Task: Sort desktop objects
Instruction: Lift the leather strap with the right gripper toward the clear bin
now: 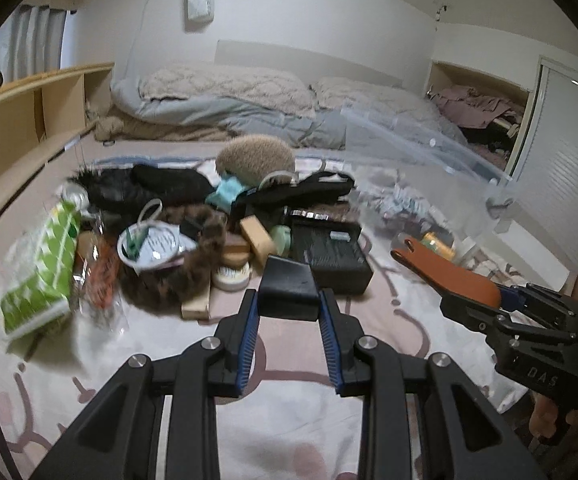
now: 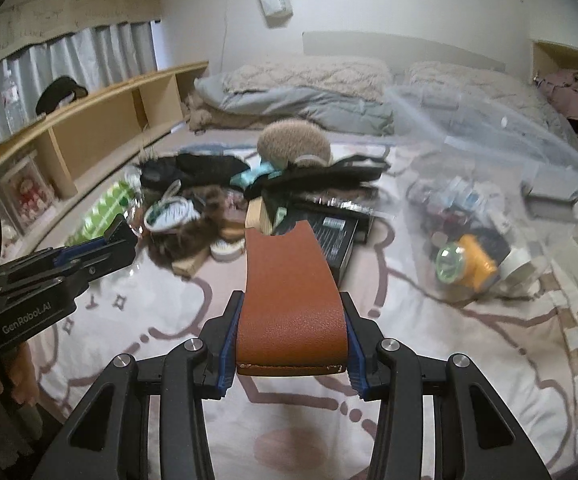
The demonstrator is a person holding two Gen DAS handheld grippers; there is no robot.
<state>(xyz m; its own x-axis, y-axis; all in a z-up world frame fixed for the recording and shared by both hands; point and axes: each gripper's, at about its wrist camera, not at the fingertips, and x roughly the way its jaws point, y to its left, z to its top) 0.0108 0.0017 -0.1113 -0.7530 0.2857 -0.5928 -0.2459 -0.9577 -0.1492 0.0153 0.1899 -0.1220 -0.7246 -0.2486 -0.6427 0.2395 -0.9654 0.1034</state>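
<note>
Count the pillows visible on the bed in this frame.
2. One pillow lies at the head of the bed on the left, on the folded grey quilt; the other pillow lies to its right, partly behind the clear plastic bin. More could be hidden.

- A bedroom in a home: a wide bed (image 1: 217,312) with a white sheet printed in pinkish-brown line patterns fills the middle of both views.
- At twelve o'clock, two quilted beige pillows (image 2: 309,74) and a folded grey duvet (image 1: 249,114) lie against a pale headboard (image 1: 309,56).
- At ten o'clock a low wooden shelf unit (image 2: 101,120) runs along the bed, with grey curtains (image 2: 85,56) behind it.
- At two o'clock in the left wrist view, an open closet nook (image 1: 485,108) holds heaped clothes.
- Household clutter is piled mid-bed, with a clear plastic storage bin (image 2: 489,152) beside it.
</note>
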